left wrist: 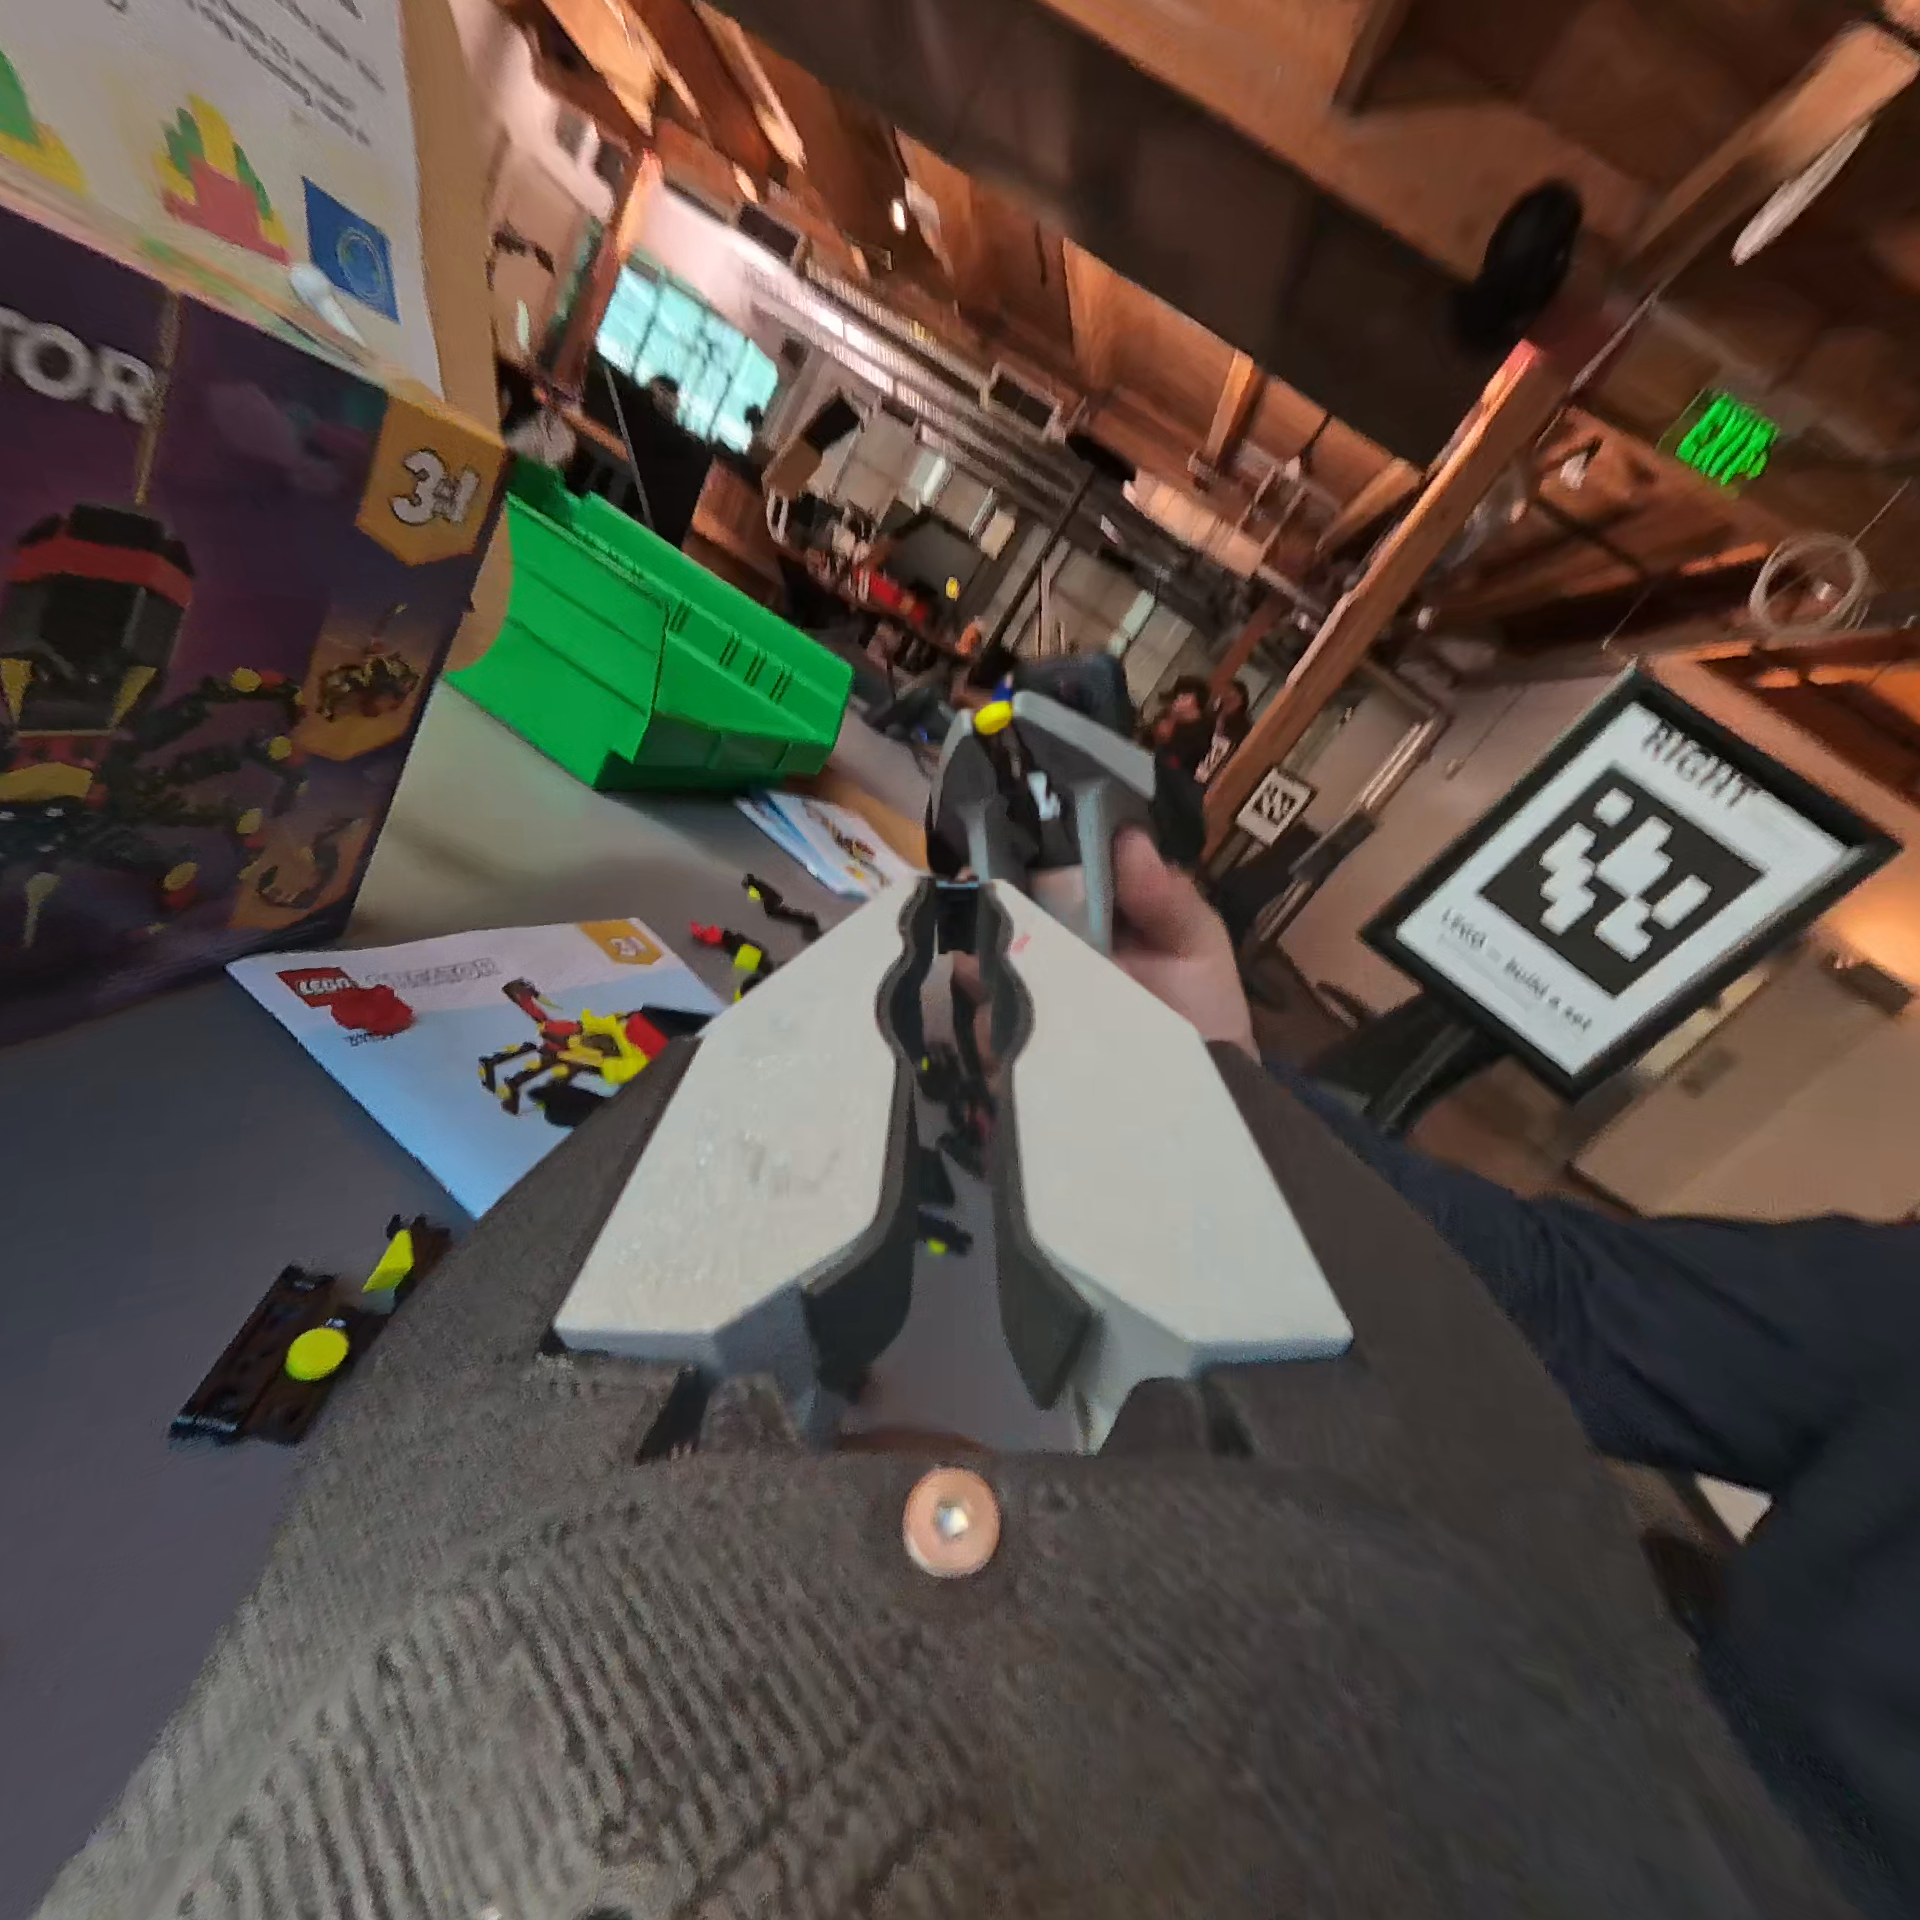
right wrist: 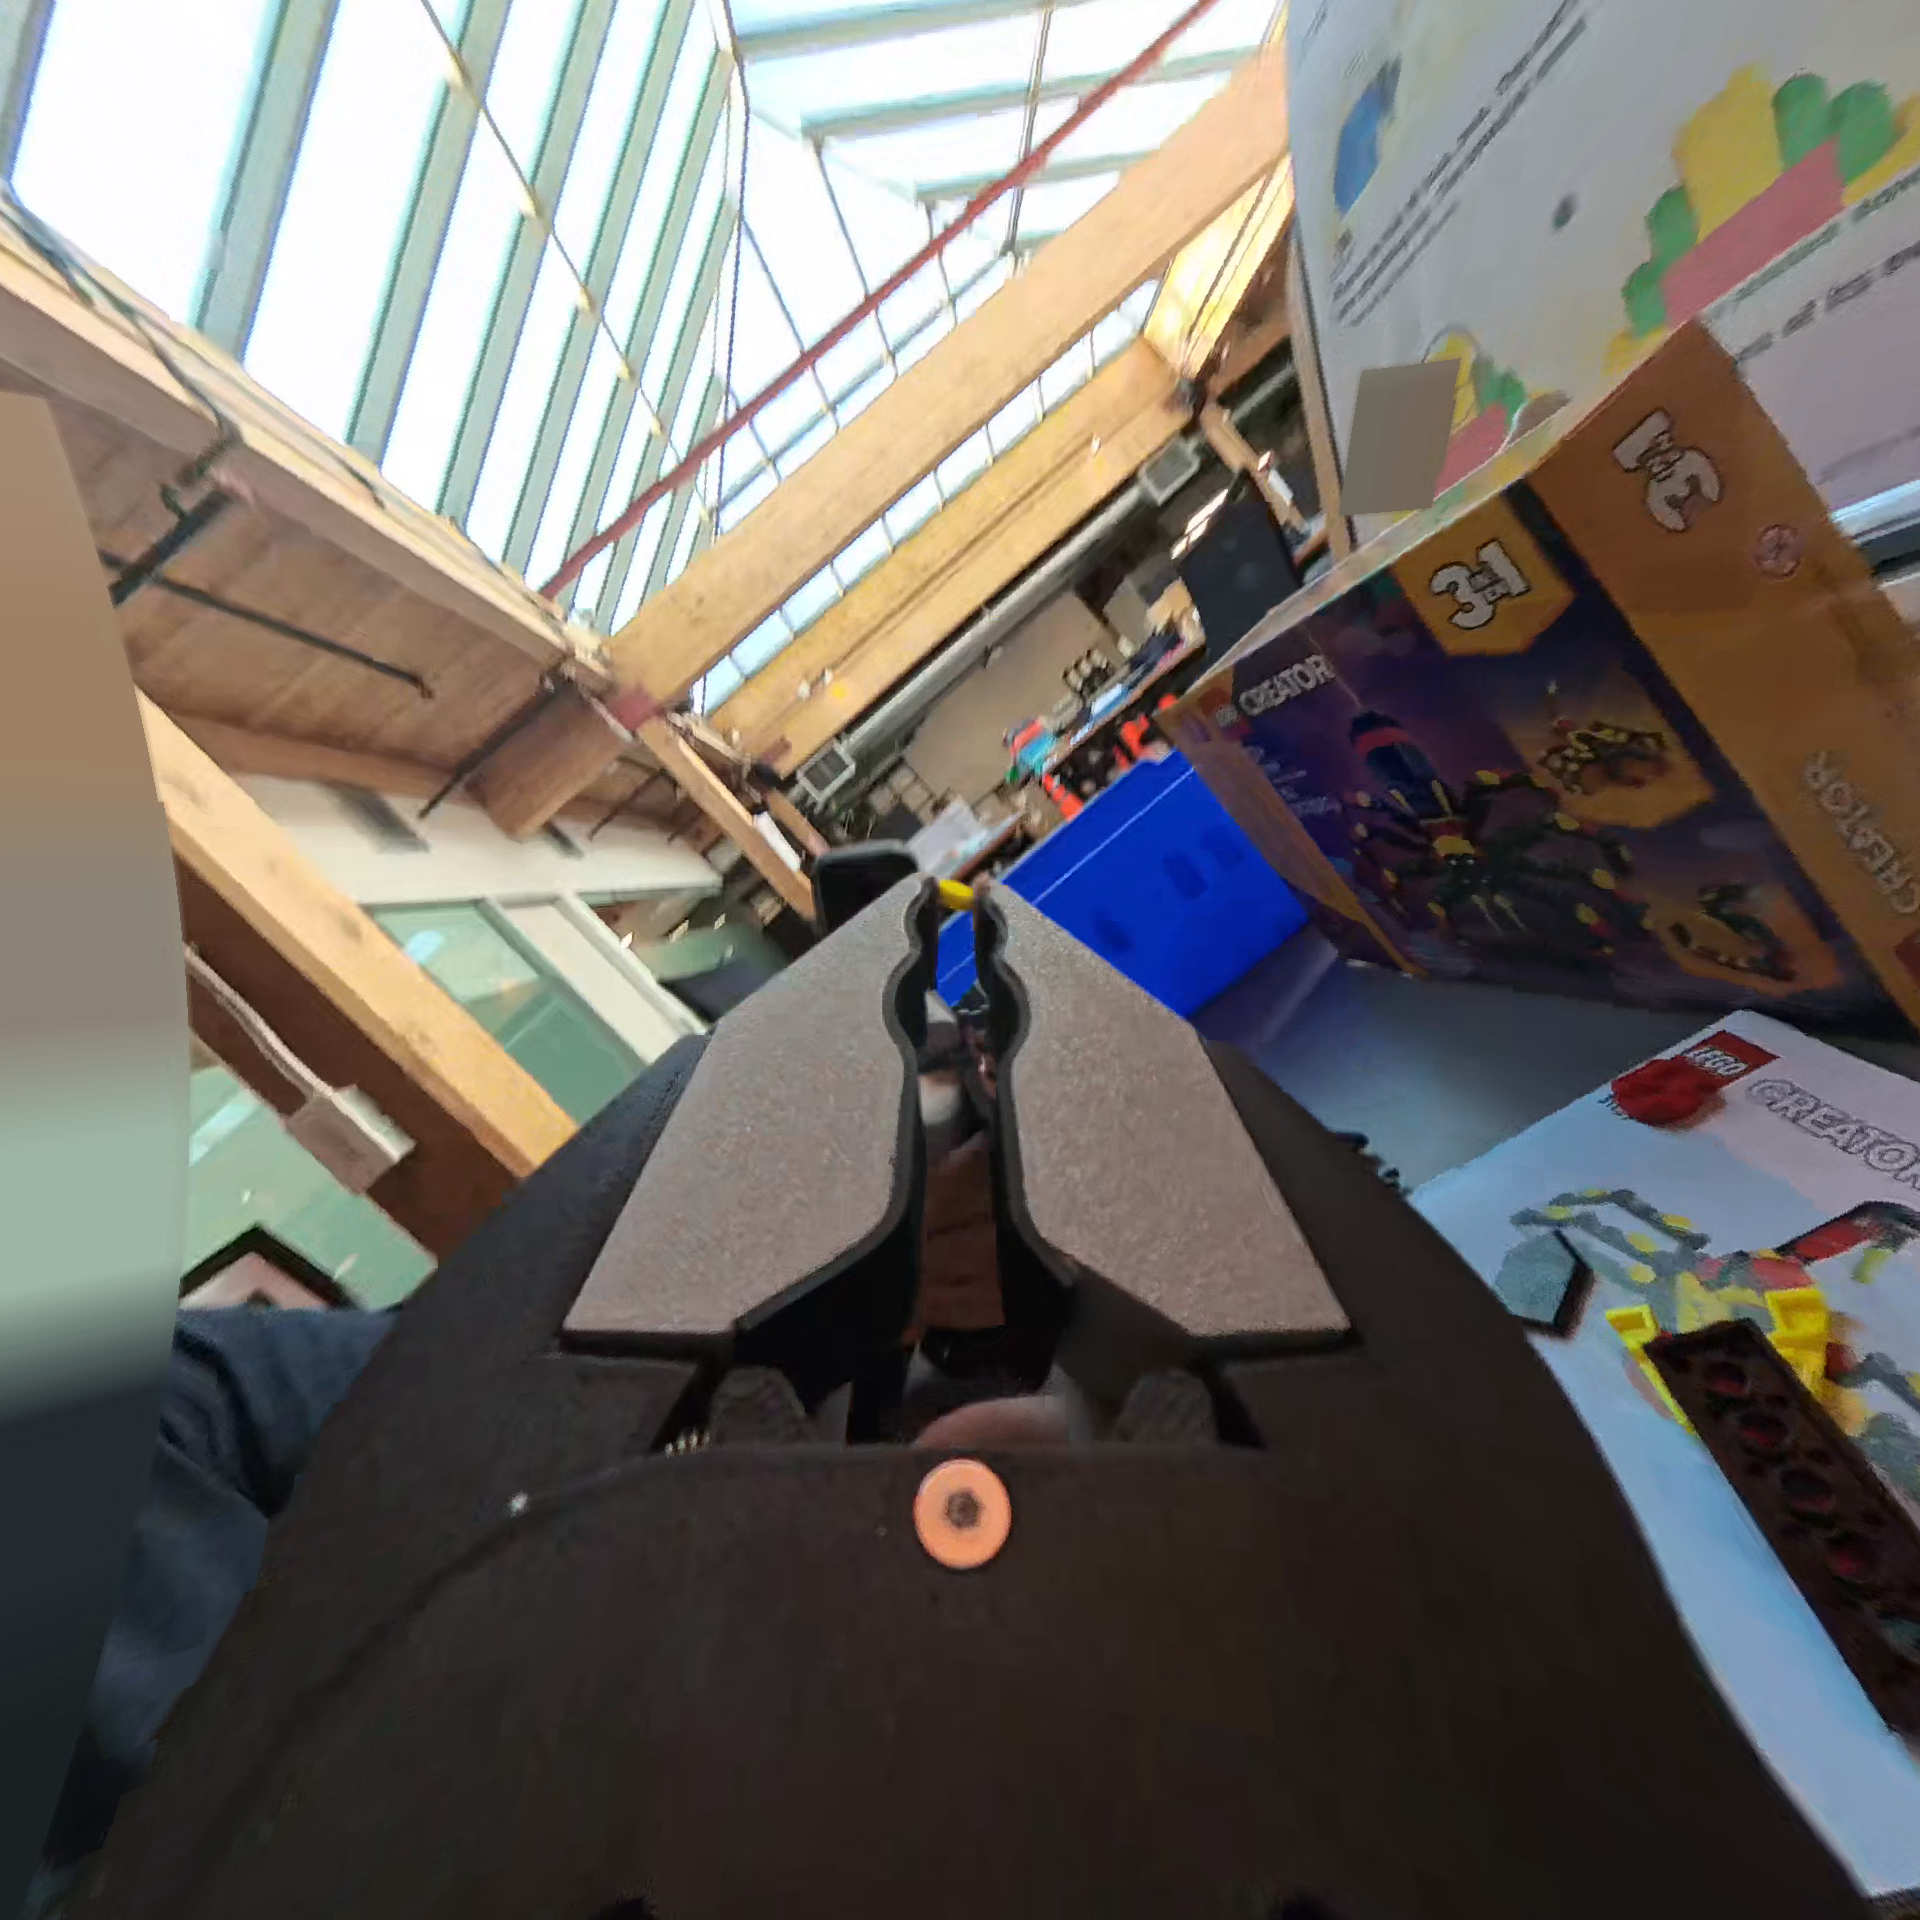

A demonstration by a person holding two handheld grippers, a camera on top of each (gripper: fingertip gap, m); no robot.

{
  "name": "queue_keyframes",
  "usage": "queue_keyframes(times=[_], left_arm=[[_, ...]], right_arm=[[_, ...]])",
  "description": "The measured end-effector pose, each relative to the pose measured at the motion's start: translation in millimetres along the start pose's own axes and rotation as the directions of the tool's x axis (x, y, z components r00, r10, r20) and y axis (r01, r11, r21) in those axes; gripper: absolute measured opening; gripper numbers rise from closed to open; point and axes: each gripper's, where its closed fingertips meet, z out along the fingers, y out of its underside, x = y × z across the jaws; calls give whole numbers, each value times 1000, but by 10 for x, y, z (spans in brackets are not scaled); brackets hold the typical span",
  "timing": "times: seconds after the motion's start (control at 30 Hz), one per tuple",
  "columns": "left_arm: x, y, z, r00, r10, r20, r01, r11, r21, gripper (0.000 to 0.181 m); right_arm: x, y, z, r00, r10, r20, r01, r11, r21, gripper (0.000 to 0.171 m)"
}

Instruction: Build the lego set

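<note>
My left gripper [left wrist: 956, 902] has pale grey fingers and is shut on a small black lego piece [left wrist: 954, 920], held above the table. My right gripper [right wrist: 956, 902] has dark fingers and is shut on a small yellow lego piece [right wrist: 954, 891], raised toward the ceiling. In the left wrist view the right gripper [left wrist: 1013, 732] shows just beyond my left fingertips, in a hand [left wrist: 1153, 925], with the yellow piece [left wrist: 992, 717] at its tip. Loose black, red and yellow pieces [left wrist: 743, 940] lie on the grey table [left wrist: 125, 1195].
A dark plate with a yellow round stud [left wrist: 281, 1351] and a yellow slope [left wrist: 390, 1262] lie at near left. An instruction booklet [left wrist: 457, 1029], the purple set box [left wrist: 187, 665] and a green bin [left wrist: 665, 665] stand behind. A framed marker sign [left wrist: 1621, 894] stands right. A blue bin [right wrist: 1132, 883] and a brown plate [right wrist: 1797, 1455] on the booklet [right wrist: 1714, 1195] show in the right wrist view. My right fingertips sit around 4 centimetres from my left ones. Left tips and right tips are each some 15 centimetres from the brown plate [right wrist: 1797, 1455].
</note>
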Motion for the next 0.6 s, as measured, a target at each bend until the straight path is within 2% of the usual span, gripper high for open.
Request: queue_keyframes(times=[0.07,0.13,0.2,0.3,0.5,0.53,0.6], left_arm=[[-84,145,-5,998,45,52,-37,990,-136,5],[-148,243,-50,993,76,88,-52,968,-245,5],[-216,288,-111,988,91,124,-49,950,-309,5],[-306,419,-186,982,111,155,-37,909,-415,5],[-418,722,-279,959,222,178,-72,796,-601,5],[-445,768,-298,953,234,190,-66,778,-625,5],[-462,848,-317,954,228,197,-46,756,-653,7]], right_arm=[[-33,180,-7,1000,-26,13,28,978,-205,3],[-24,336,-85,993,-118,8,113,926,-359,3],[105,536,-197,964,-264,-28,212,829,-518,3],[272,879,-336,905,-426,-10,292,637,-713,4],[564,1270,-513,814,-580,41,305,367,-879,5],[591,1312,-545,809,-586,50,299,337,-893,6],[570,1354,-545,819,-570,59,297,334,-895,15]])
